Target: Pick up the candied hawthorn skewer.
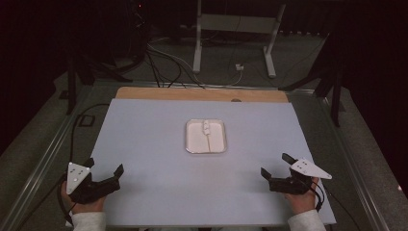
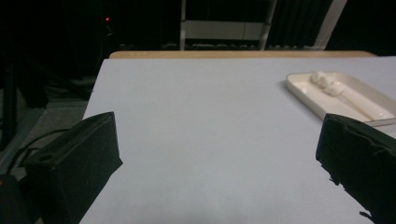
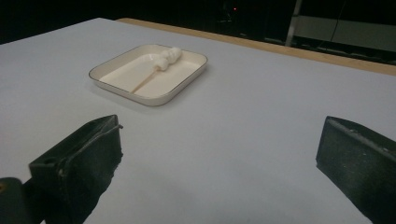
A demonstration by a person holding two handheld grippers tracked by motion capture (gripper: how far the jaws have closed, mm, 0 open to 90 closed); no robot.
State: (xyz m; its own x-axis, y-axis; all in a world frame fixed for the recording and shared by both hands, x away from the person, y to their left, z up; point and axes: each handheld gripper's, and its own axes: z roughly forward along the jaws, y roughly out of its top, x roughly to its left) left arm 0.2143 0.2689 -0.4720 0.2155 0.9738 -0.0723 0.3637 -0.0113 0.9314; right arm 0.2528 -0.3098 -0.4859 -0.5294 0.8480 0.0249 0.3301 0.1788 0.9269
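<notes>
Both tongs rest low at the near edge of the table point(image 1: 144, 192), jaws spread wide with nothing between them. The left tongs point(image 1: 103, 175) sit at the near left corner, the right tongs point(image 1: 276, 171) at the near right.

Ahead of both, roughly midway between them and well apart from either, sits a shallow cream tray point(image 1: 192, 144). In it lies a skewer point(image 1: 208, 137) carrying a few small white lumps at its far end, its thin stick running back toward the tongs. From the left tongs the tray is forward and to the right point(image 2: 303, 93); from the right tongs it is forward and to the left point(image 3: 154, 95).

The likely trouble lies in the pick-up. The stick is thin and lies flat on the tray floor, so wide blunt jaws may close over it and miss, or pinch the tray rim instead. The tray looks light and sits loose on a smooth sheet, so a sideways nudge from one jaw could slide it away. Squeezing the white lumps, which look soft, could crush them or push them off the stick.
</notes>
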